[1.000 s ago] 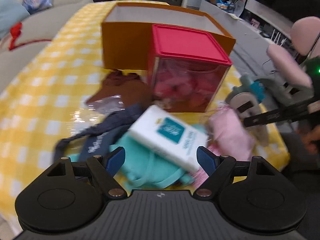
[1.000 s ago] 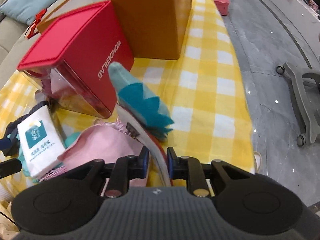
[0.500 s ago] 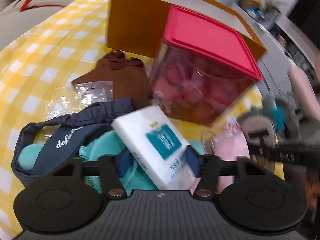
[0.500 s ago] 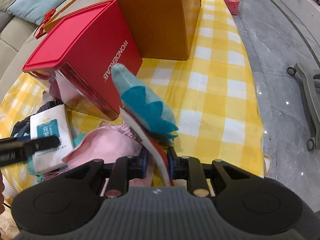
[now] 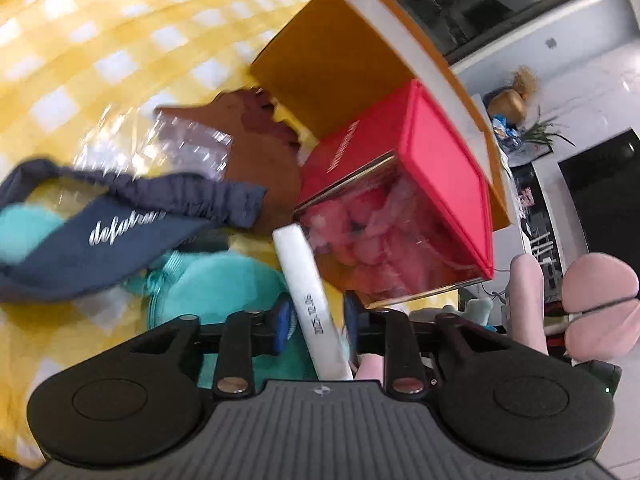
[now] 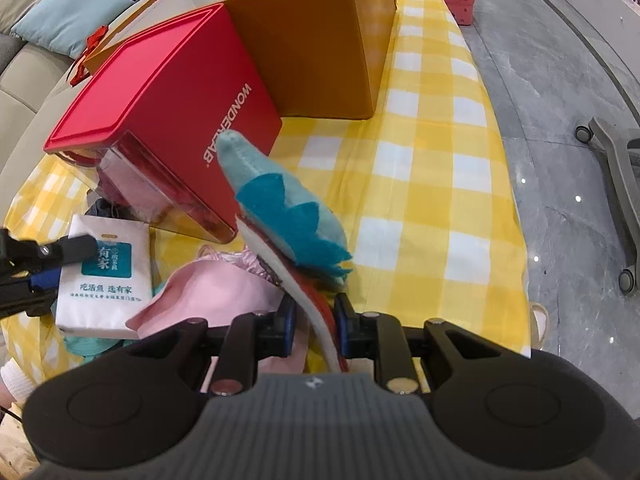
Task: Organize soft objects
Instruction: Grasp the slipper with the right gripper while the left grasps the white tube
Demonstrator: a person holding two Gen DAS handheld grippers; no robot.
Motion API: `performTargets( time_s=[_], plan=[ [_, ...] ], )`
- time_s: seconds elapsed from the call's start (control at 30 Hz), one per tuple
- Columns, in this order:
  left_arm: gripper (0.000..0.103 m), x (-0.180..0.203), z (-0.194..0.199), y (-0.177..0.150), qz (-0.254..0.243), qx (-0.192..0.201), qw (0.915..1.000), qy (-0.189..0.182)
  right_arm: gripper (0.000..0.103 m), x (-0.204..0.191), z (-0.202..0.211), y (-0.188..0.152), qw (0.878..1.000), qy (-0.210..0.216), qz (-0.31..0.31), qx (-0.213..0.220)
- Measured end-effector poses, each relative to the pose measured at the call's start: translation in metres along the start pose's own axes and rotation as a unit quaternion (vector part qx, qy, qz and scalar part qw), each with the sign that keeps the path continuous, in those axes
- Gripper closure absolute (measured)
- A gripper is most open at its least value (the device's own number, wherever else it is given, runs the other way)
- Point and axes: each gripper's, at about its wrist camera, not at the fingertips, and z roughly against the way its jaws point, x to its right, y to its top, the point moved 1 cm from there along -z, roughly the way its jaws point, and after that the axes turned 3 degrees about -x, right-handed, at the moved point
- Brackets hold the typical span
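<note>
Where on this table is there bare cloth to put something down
Bare checked cloth lies right of the orange box and red-lidded container, out to the table edge. Crowded: the pile around the tissue pack and pink cloth.

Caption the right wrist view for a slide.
Right hand-held gripper clamps a teal felt slipper above the yellow checked tablecloth, beside the red-lidded box.

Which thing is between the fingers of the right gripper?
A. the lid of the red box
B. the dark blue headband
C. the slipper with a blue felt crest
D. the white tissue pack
C: in the right wrist view the right gripper is closed on the sole of the slipper, while the white tissue pack lies to the left, at the other gripper.
</note>
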Motion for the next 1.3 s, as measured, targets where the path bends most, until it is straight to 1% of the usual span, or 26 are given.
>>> performTargets(
  time_s=[0.03,0.07,0.1,0.13,0.17,0.27,0.33,0.4,0.47,0.57,0.6,0.63,0.67,0.7,0.73,0.77,0.83,0.9,0.93,1.0,1.07,1.2,1.3],
  plan=[
    [0.039,0.002,0.002,0.0,-0.002,0.002,1.0,-0.009,0.083,0.0,0.0,0.0,1.0,0.0,-0.001,0.0],
    [0.033,0.004,0.002,0.003,-0.001,-0.004,0.9998,-0.018,0.083,0.0,0.0,0.0,1.0,-0.001,0.0,-0.001],
    [0.027,0.006,0.0,0.005,-0.008,-0.018,0.9995,-0.025,0.083,-0.001,0.0,0.0,1.0,-0.002,0.002,-0.001],
    [0.027,0.009,-0.002,0.009,-0.021,-0.033,0.9991,-0.018,0.083,-0.002,0.0,0.0,1.0,-0.003,0.004,-0.001],
    [0.027,0.013,-0.003,0.012,-0.034,-0.039,0.9987,0.003,0.083,-0.002,0.0,0.0,1.0,-0.003,0.005,-0.001],
    [0.025,0.022,0.004,0.014,-0.076,-0.042,0.9943,0.062,0.083,-0.001,0.0,0.0,1.0,0.0,0.0,0.0],
    [0.023,0.025,0.012,0.013,-0.103,-0.042,0.99,0.087,0.083,0.0,0.0,0.0,1.0,0.001,-0.002,-0.001],
    [0.023,0.025,0.02,0.007,-0.112,-0.048,0.9877,0.098,0.083,0.0,0.0,0.0,1.0,0.0,-0.002,-0.001],
    [0.024,0.022,0.024,0.003,-0.108,-0.076,0.987,0.092,0.082,-0.001,0.0,0.0,1.0,0.0,-0.001,-0.001],
    [0.028,0.013,0.022,-0.002,-0.086,-0.094,0.9906,0.05,0.082,-0.001,0.0,0.0,1.0,-0.001,-0.001,-0.001],
    [0.035,0.011,0.018,-0.003,-0.075,-0.103,0.9911,0.039,0.082,0.0,0.0,0.0,1.0,0.0,0.0,-0.001],
    [0.048,0.009,0.013,-0.002,-0.064,-0.111,0.9912,0.031,0.081,0.0,0.0,0.0,1.0,0.003,-0.001,-0.001],
    [0.053,0.008,0.008,-0.003,-0.055,-0.12,0.991,0.022,0.081,0.002,0.0,0.0,1.0,0.008,-0.004,-0.002],
    [0.062,0.008,0.002,-0.005,-0.05,-0.127,0.9905,0.013,0.081,0.002,0.0,0.0,1.0,0.01,-0.007,-0.002],
    [0.067,0.008,-0.004,-0.007,-0.048,-0.128,0.9906,0.008,0.081,0.003,0.0,0.0,1.0,0.012,-0.009,-0.002],
    [0.069,0.009,-0.008,-0.008,-0.046,-0.123,0.9913,0.008,0.082,0.003,0.0,0.0,1.0,0.012,-0.01,-0.002],
    [0.079,0.011,-0.015,-0.01,-0.046,-0.112,0.9925,0.015,0.082,0.001,0.0,0.0,1.0,0.01,-0.007,-0.002],
    [0.086,0.013,-0.018,-0.009,-0.046,-0.105,0.9933,0.014,0.082,0.0,0.0,0.0,1.0,0.005,-0.007,-0.002],
    [0.088,0.014,-0.019,-0.009,-0.046,-0.106,0.9933,0.01,0.082,0.0,0.0,0.0,1.0,-0.002,-0.007,-0.001],
    [0.09,0.017,-0.018,-0.009,-0.054,-0.109,0.9925,0.015,0.085,-0.002,0.001,0.0,1.0,-0.012,0.0,0.001],
    [0.092,0.02,-0.015,-0.012,-0.064,-0.106,0.9923,0.011,0.088,-0.001,0.005,0.0,1.0,-0.01,-0.005,0.009],
    [0.093,0.024,-0.002,-0.012,-0.079,-0.095,0.9923,0.009,0.088,0.001,0.018,0.001,0.999,0.001,-0.017,0.032],
    [0.093,0.032,0.01,-0.012,-0.095,-0.087,0.9916,0.007,0.088,0.001,0.029,0.0,0.999,-0.004,-0.019,0.05]
  ],
)
